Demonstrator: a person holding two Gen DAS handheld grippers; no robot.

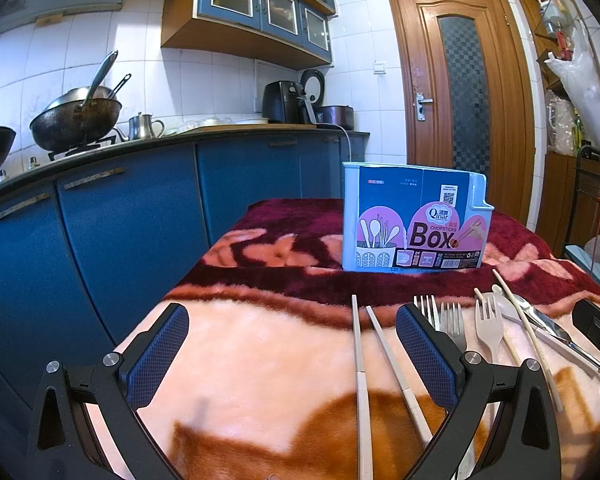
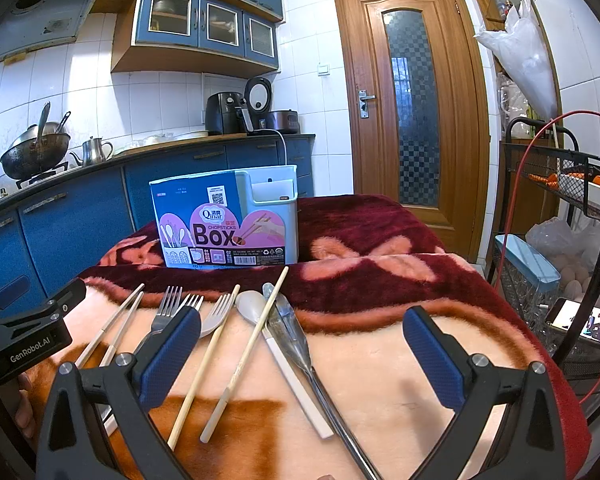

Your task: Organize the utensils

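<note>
The left gripper is held wide open and empty above the blanket-covered tabletop, with a pair of chopsticks lying between its fingers. The right gripper is likewise spread wide, nothing gripped; two bamboo chopsticks, a pale spoon and a metal knife are framed between its fingers, forks just beside. Farther back the chopsticks box stands upright. Blue cabinets and a wooden door are seen behind.
</note>
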